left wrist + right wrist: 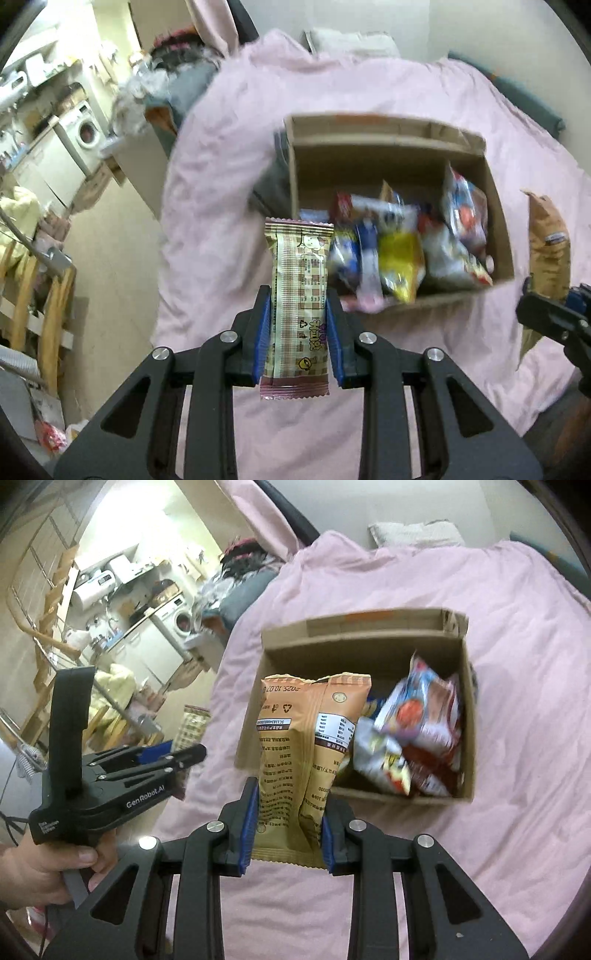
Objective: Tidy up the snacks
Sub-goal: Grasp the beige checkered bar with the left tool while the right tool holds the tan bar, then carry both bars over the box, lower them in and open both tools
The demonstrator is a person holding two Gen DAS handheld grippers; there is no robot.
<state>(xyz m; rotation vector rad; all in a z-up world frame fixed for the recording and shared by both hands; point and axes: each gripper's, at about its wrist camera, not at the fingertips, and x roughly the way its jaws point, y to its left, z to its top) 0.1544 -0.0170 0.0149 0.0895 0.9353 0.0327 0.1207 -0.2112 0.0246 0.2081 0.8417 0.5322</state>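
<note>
My left gripper [298,295] is shut on a beige checked snack bar [300,295] and holds it upright above the pink bed, just left of the open cardboard box [384,133]. My right gripper [291,786] is shut on an orange-brown snack bag [306,746], held in front of the box [354,627]. The box holds several colourful snack packets [402,254], also seen in the right wrist view [417,731]. The right gripper and its bag [546,247] show at the right edge of the left wrist view. The left gripper [184,755] shows at left in the right wrist view.
The box sits on a pink duvet [369,88] with a pillow [413,533] at the far end. Left of the bed are a washing machine [86,129], wooden furniture [48,306] and a pile of clutter [173,62].
</note>
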